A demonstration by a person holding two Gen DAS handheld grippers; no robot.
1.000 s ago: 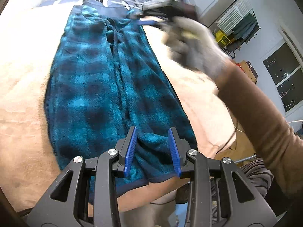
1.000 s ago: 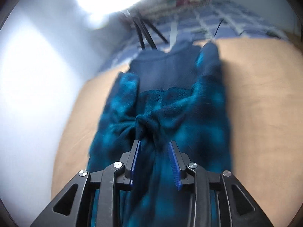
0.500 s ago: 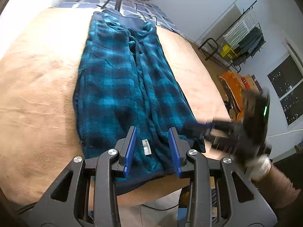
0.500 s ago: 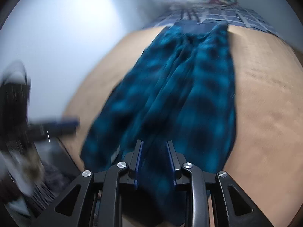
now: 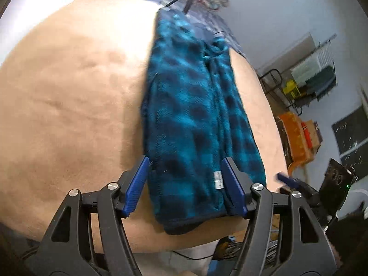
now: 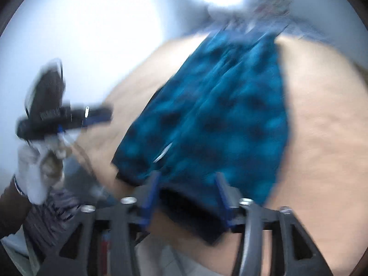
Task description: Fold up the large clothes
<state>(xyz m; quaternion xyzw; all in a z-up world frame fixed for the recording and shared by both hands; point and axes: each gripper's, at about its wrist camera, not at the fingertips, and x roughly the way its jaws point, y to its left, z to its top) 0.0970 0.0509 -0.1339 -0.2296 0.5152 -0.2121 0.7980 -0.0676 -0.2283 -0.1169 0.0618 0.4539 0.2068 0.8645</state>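
Plaid fleece garment (image 5: 195, 115) shows an unreadable white label (image 5: 217, 179); both grippers' fingers are opening, gripping nothing.

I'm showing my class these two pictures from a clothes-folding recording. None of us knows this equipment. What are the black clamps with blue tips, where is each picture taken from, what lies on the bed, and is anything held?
The clamps are hand-held grippers, one in each of a person's hands, each carrying its own camera. One picture looks along the left gripper, the other along the right gripper. A blue plaid fleece garment lies folded lengthwise on a tan blanket. Both grippers' jaws are opening around its near end; nothing is gripped. A gloved hand holds the left gripper.
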